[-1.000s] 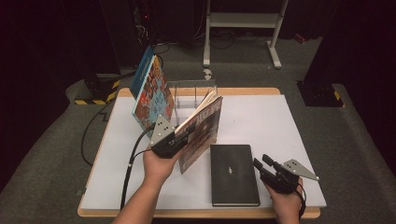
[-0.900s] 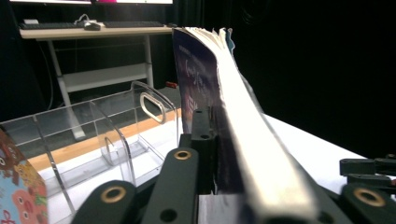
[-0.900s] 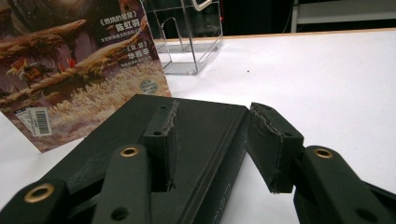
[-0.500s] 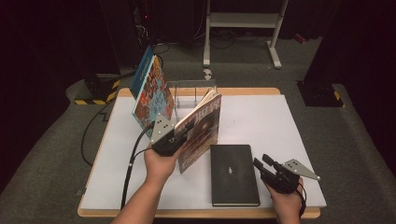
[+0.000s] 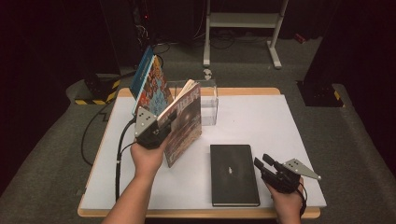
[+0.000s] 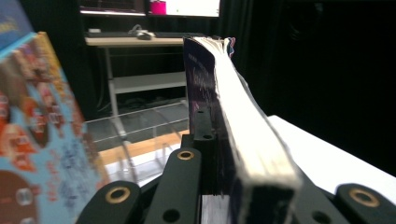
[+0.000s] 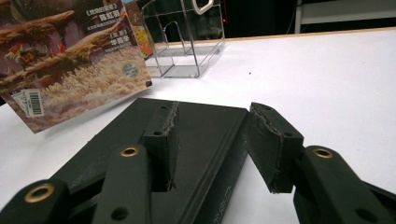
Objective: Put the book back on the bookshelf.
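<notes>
Centrally, the white worktop (image 5: 289, 140) is taken as the landmark. Toward its far edge a clear acrylic rack (image 5: 208, 100) is placed, with a blue picture book (image 5: 150, 81) leaned just left of it. A black notebook (image 5: 233, 173) is laid flat near the front edge. Above the worktop's left half, a paperback (image 5: 184, 122) is clamped upright in the left tongs (image 5: 161, 127). The right tongs (image 5: 262, 162) are held apart, empty, beside the notebook.
</notes>
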